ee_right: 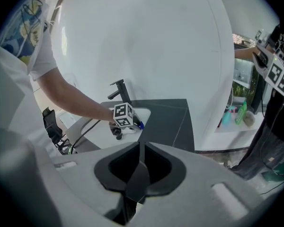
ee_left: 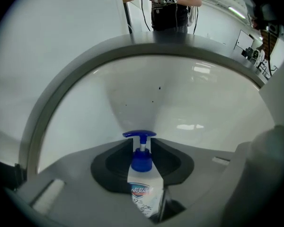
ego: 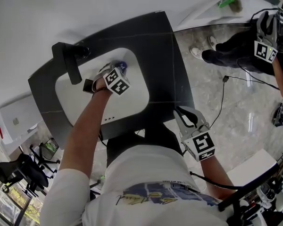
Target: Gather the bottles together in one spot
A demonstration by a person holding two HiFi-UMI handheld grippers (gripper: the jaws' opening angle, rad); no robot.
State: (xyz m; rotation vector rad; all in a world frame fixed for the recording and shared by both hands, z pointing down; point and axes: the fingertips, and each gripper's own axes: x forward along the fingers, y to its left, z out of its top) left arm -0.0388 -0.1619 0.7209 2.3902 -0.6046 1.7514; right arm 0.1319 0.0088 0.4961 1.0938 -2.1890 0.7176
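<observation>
1. The left gripper (ego: pixel 112 73) reaches down into the white sink (ego: pixel 134 100). Its jaws are closed on a bottle (ee_left: pixel 143 176).
2. The bottle is clear with a printed label and a blue pump top (ee_left: pixel 139 135). It sits between the jaws with the pump pointing away from the gripper, over the sink's white basin wall.
3. In the head view, only the bottle's blue top shows, just beyond the marker cube (ego: pixel 117 81), near the sink's far side.
4. The right gripper (ego: pixel 180 113) hangs off the near right edge of the dark bench (ego: pixel 167 65). Its jaws are pressed together with nothing between them, and it is well apart from the bottle.
5. A black faucet (ego: pixel 68 62) stands at the sink's rim, near the left gripper but clear of it.
6. A green bottle (ee_right: pixel 240 113) stands on a white shelf (ee_right: pixel 236 126) beyond the bench.
7. A second person (ego: pixel 236 51) in dark clothing stands on the floor to the right, and a cable (ego: pixel 224 95) trails across the floor there.
</observation>
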